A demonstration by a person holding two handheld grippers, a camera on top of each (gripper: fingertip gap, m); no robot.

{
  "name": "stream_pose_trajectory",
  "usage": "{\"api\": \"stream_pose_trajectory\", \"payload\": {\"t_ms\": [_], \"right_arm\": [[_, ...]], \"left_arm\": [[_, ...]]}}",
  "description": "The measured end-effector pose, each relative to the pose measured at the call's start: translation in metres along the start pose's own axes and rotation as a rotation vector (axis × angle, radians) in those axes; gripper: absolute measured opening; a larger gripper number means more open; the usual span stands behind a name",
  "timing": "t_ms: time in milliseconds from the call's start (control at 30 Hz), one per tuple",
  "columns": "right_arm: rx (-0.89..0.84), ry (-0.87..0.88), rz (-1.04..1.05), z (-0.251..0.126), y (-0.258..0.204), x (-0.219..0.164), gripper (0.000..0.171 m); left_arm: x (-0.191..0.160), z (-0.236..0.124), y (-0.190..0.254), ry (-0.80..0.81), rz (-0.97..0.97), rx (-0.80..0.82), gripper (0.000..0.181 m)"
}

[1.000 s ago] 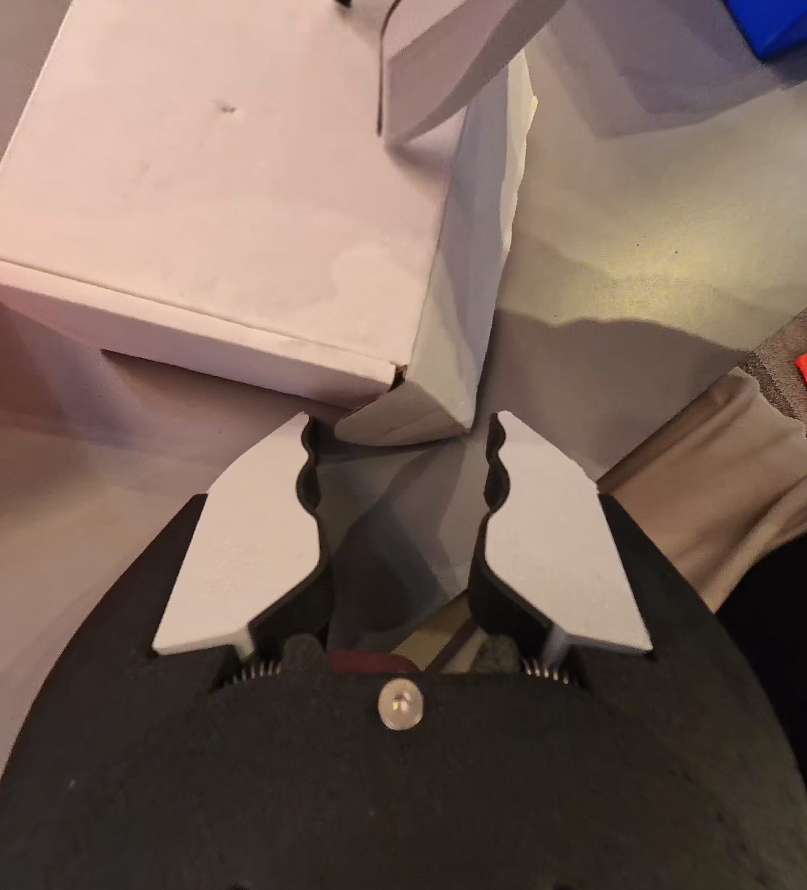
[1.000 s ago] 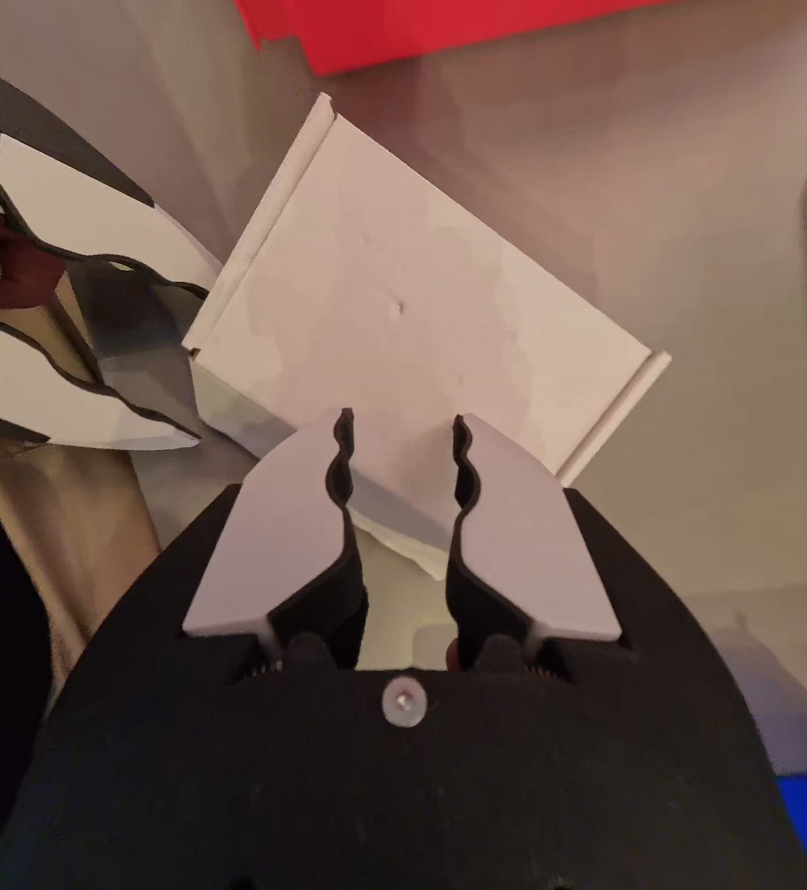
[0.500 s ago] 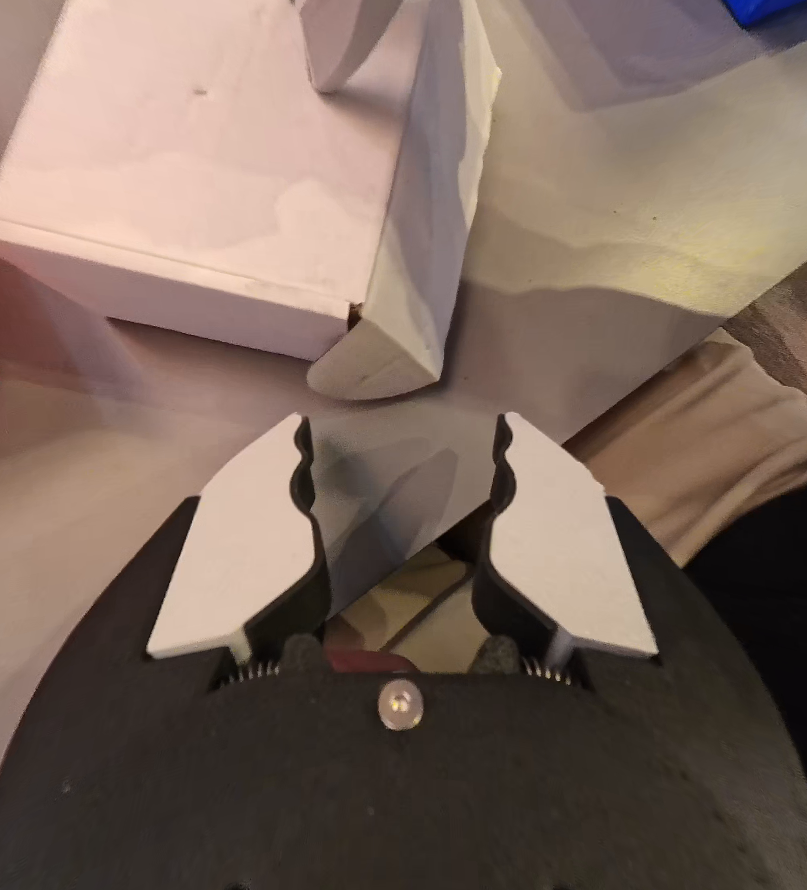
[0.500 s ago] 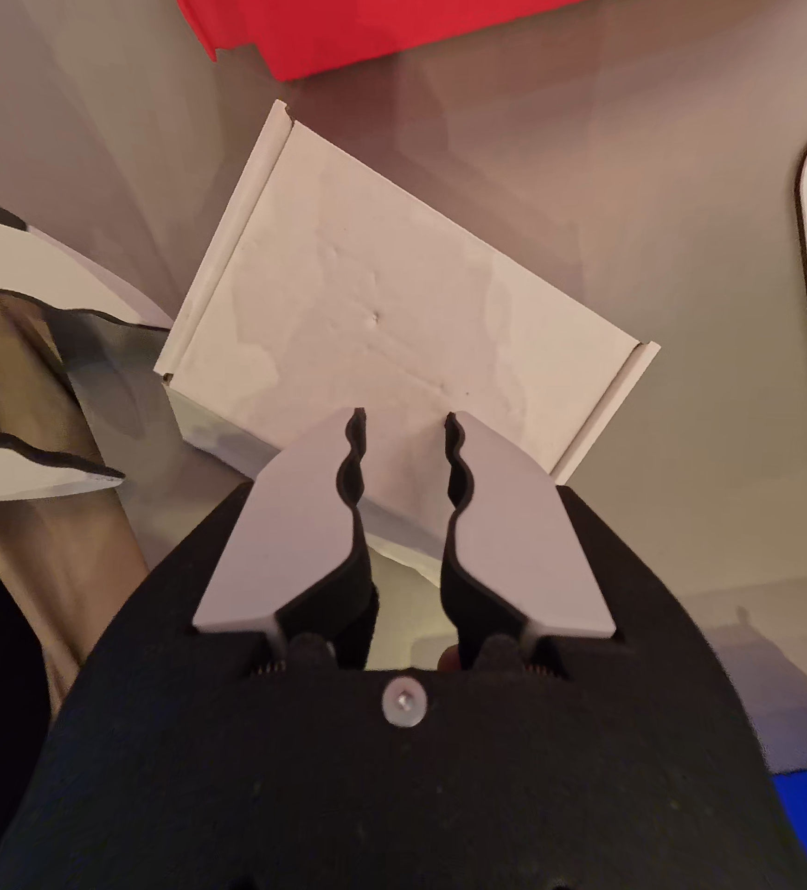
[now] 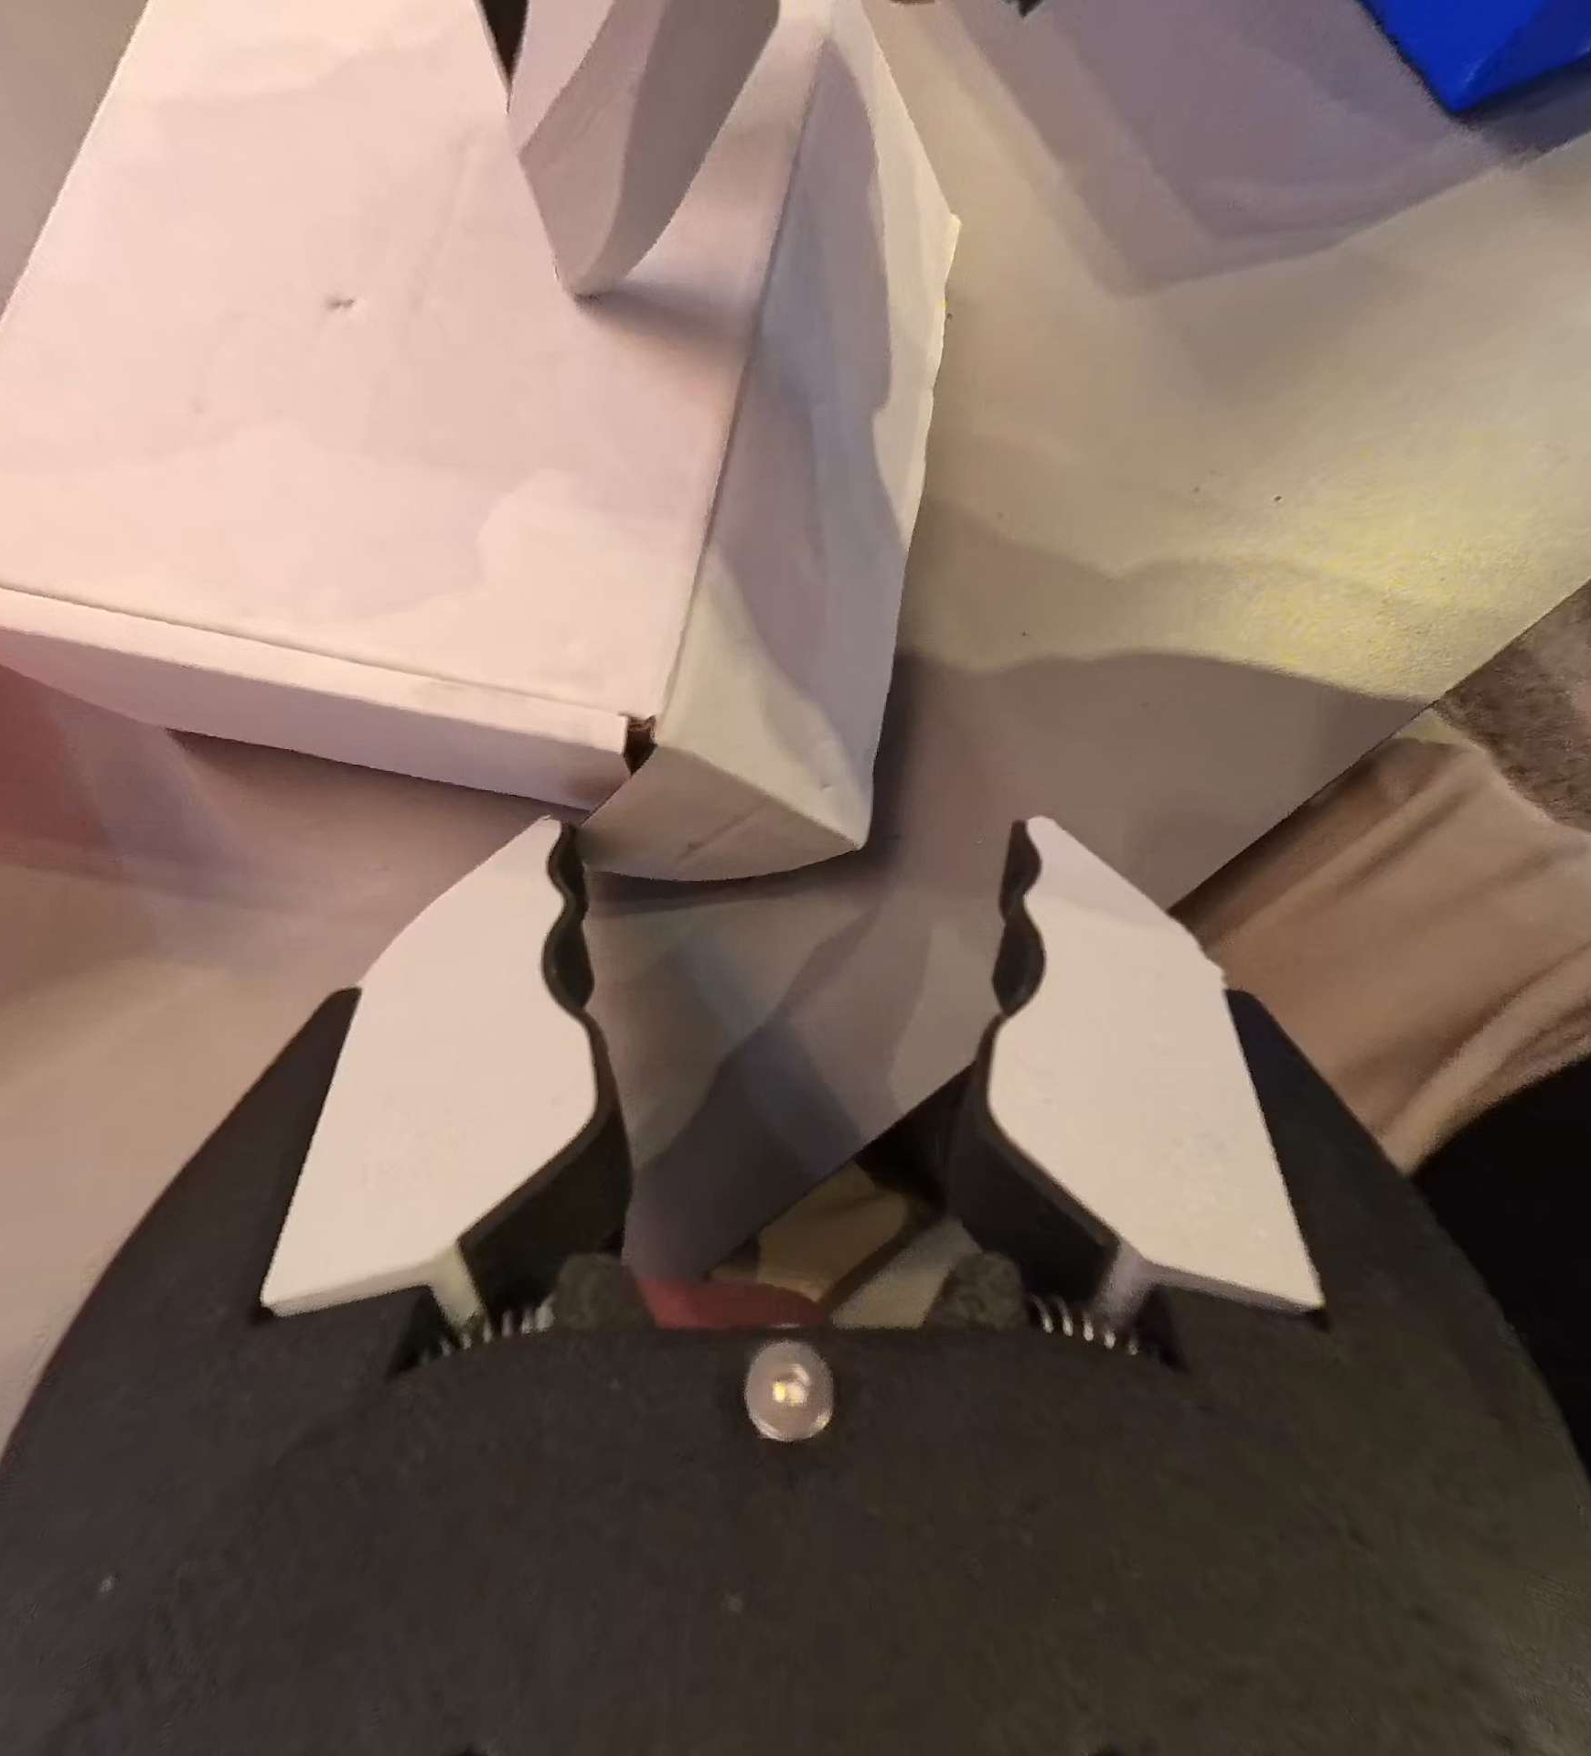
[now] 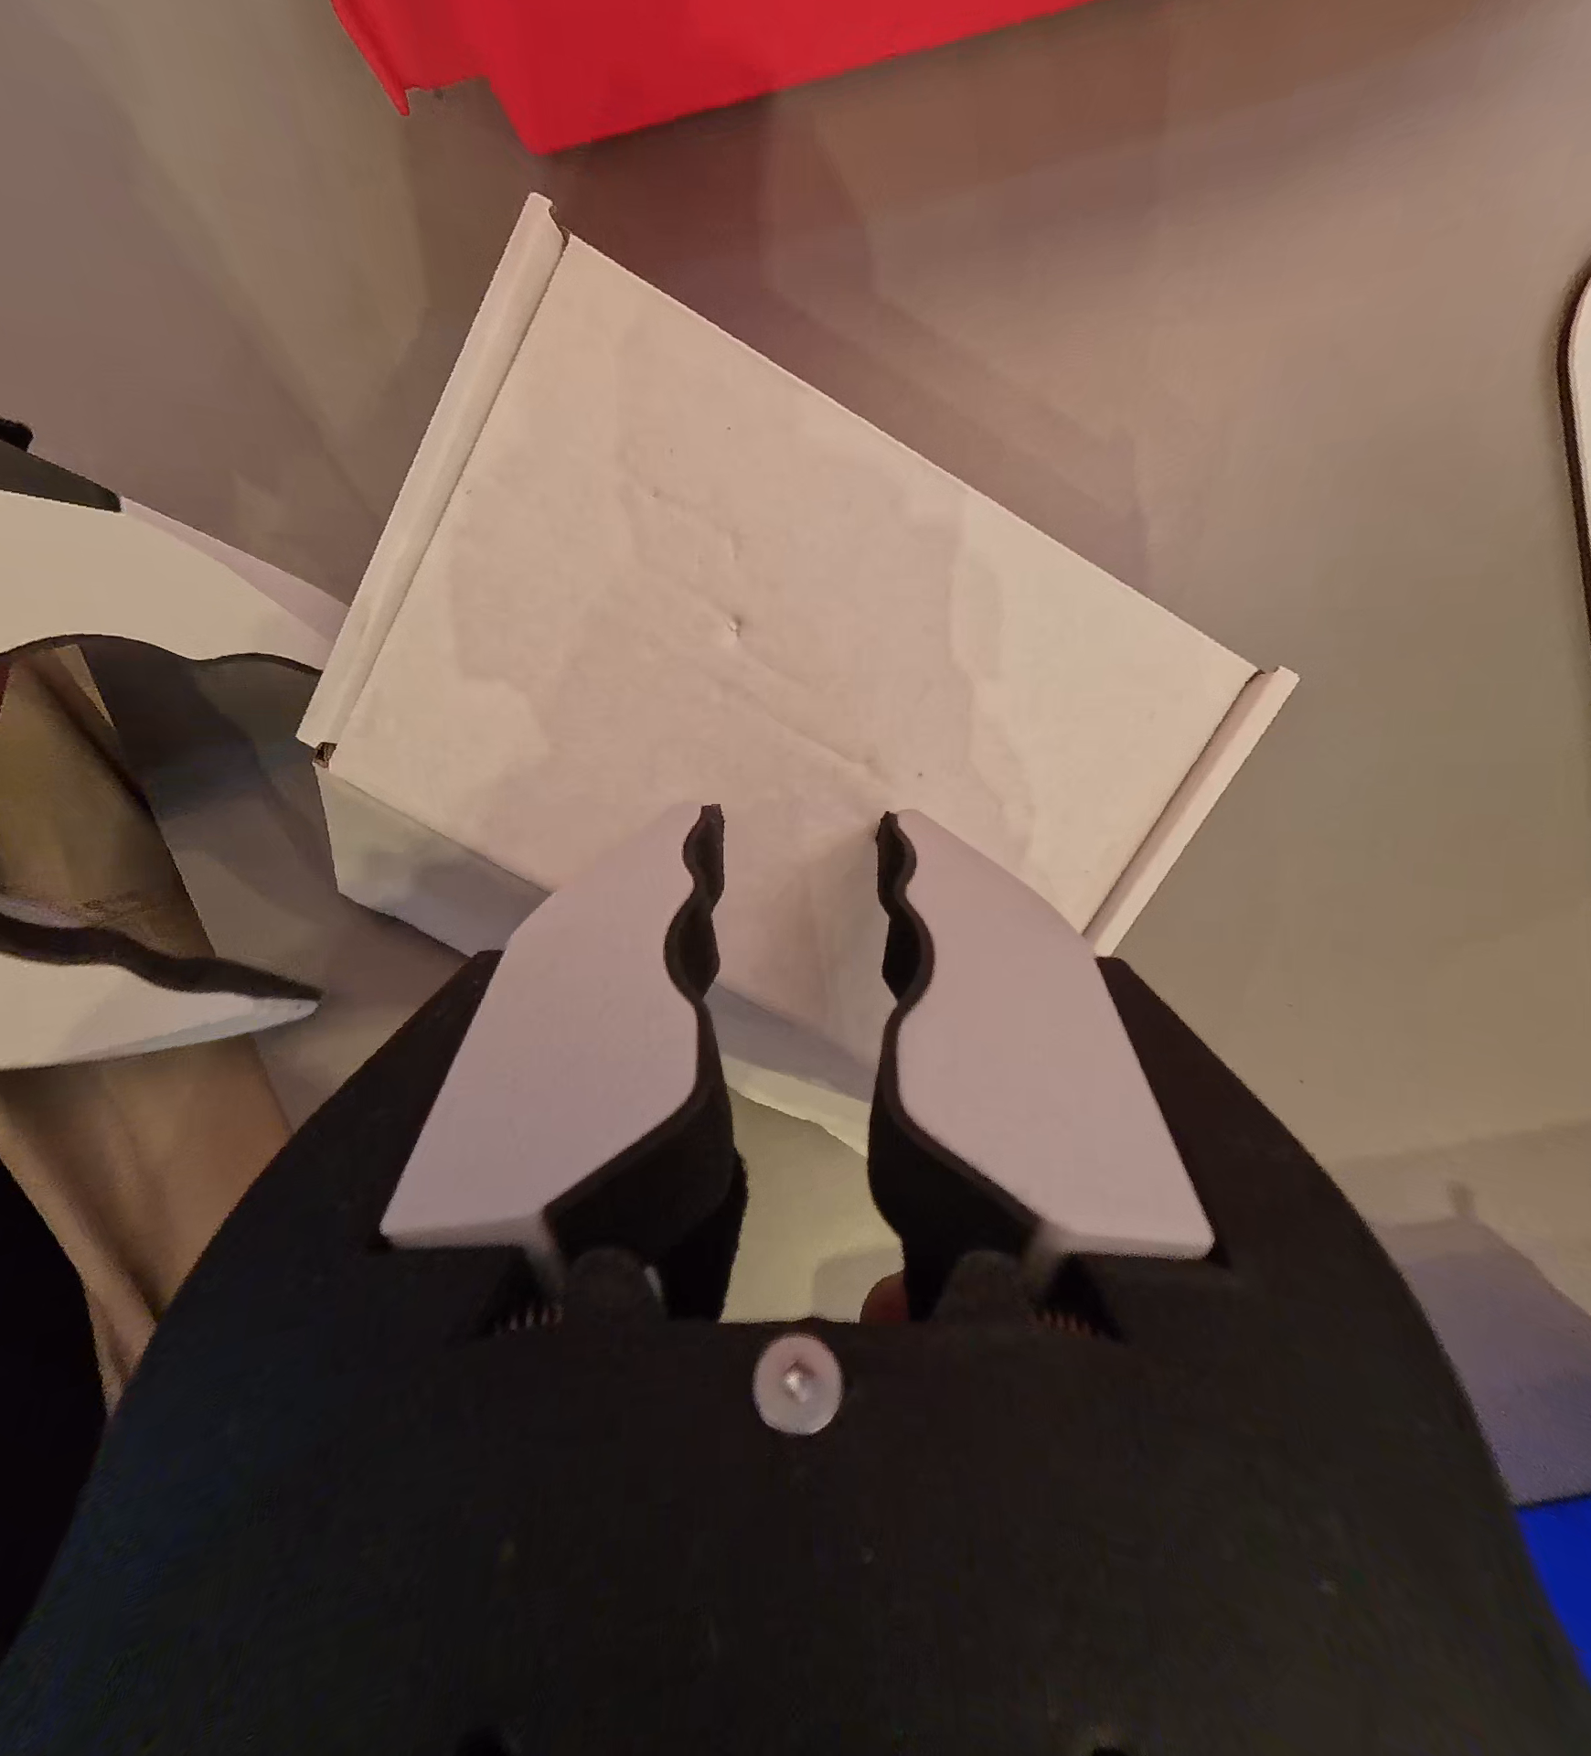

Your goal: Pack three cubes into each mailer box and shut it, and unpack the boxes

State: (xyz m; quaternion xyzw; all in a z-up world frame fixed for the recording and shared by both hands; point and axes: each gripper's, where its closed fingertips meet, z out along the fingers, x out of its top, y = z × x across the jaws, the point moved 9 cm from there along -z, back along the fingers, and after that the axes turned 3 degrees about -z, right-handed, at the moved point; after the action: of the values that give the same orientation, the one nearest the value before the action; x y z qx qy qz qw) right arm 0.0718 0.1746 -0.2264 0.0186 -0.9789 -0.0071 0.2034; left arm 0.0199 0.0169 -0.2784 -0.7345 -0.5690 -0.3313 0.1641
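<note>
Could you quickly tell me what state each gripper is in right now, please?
Left gripper: open, holding nothing, just short of the white mailer box corner.
Right gripper: open, holding nothing, over the closed box's near edge.

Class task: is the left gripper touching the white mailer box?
Cannot tell. In the left wrist view the left gripper's open fingertip overlaps the white mailer box corner; neither view shows contact or gap plainly.

Right hand-held gripper (image 6: 799,836) parted over closed white mailer box (image 6: 773,608).
</note>
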Motion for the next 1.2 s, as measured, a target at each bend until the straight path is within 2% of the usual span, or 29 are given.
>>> {"api": "stream_pose_trajectory", "payload": {"t_ms": [33,67,100,200,267,333,400,433,467,567,667,733,833,900,1100,1200], "right_arm": [[-0.001,-0.002,0.001,0.0,0.0,0.0,0.031],[-0.002,-0.003,0.002,0.0,0.0,0.0,0.031],[-0.002,-0.003,0.003,0.0,0.0,0.0,0.031],[-0.004,0.0,0.006,0.0,0.0,0.0,0.031],[-0.005,0.0,0.005,0.0,0.0,0.0,0.031],[-0.004,0.0,0.006,0.0,0.0,0.0,0.031],[-0.005,0.002,0.008,0.0,0.0,0.0,0.031],[-0.004,0.003,0.008,0.0,0.0,0.0,0.031],[-0.002,0.005,0.009,0.0,0.0,-0.001,0.031],[-0.002,0.005,0.009,0.0,0.0,-0.001,0.031],[-0.003,0.007,0.008,0.0,0.0,-0.001,0.031],[-0.002,0.01,0.008,0.0,0.0,-0.001,0.031],[-0.003,0.011,0.008,0.0,0.0,-0.001,0.031],[-0.003,0.011,0.008,0.0,0.0,-0.001,0.031],[-0.002,0.013,0.008,0.0,0.0,-0.001,0.031],[-0.002,0.012,0.008,0.0,0.0,-0.001,0.031]], "left_arm": [[0.001,0.001,0.001,0.0,-0.03,-0.032,0.084],[0.0,0.003,0.004,-0.011,-0.069,-0.1,0.08],[0.001,0.004,0.006,0.003,-0.119,-0.129,0.087],[0.002,0.003,0.003,0.022,-0.167,-0.156,0.084],[0.003,0.002,0.004,0.025,-0.224,-0.201,0.093],[0.004,0.002,0.003,0.013,-0.214,-0.18,0.088],[0.005,0.002,0.004,0.016,-0.234,-0.198,0.094],[0.004,0.002,0.005,0.015,-0.236,-0.205,0.091],[0.004,0.002,0.007,0.006,-0.228,-0.222,0.086],[0.004,0.001,0.01,-0.003,-0.184,-0.186,0.09],[0.005,0.004,0.006,0.007,-0.207,-0.226,0.087],[0.006,0.007,0.005,-0.022,-0.158,-0.165,0.074],[0.005,0.01,0.005,-0.031,-0.159,-0.149,0.071],[0.005,0.01,0.001,-0.04,-0.143,-0.126,0.06],[0.003,0.006,0.0,-0.074,-0.084,-0.089,0.058],[0.003,0.006,0.002,-0.089,-0.073,-0.121,0.06]]}}
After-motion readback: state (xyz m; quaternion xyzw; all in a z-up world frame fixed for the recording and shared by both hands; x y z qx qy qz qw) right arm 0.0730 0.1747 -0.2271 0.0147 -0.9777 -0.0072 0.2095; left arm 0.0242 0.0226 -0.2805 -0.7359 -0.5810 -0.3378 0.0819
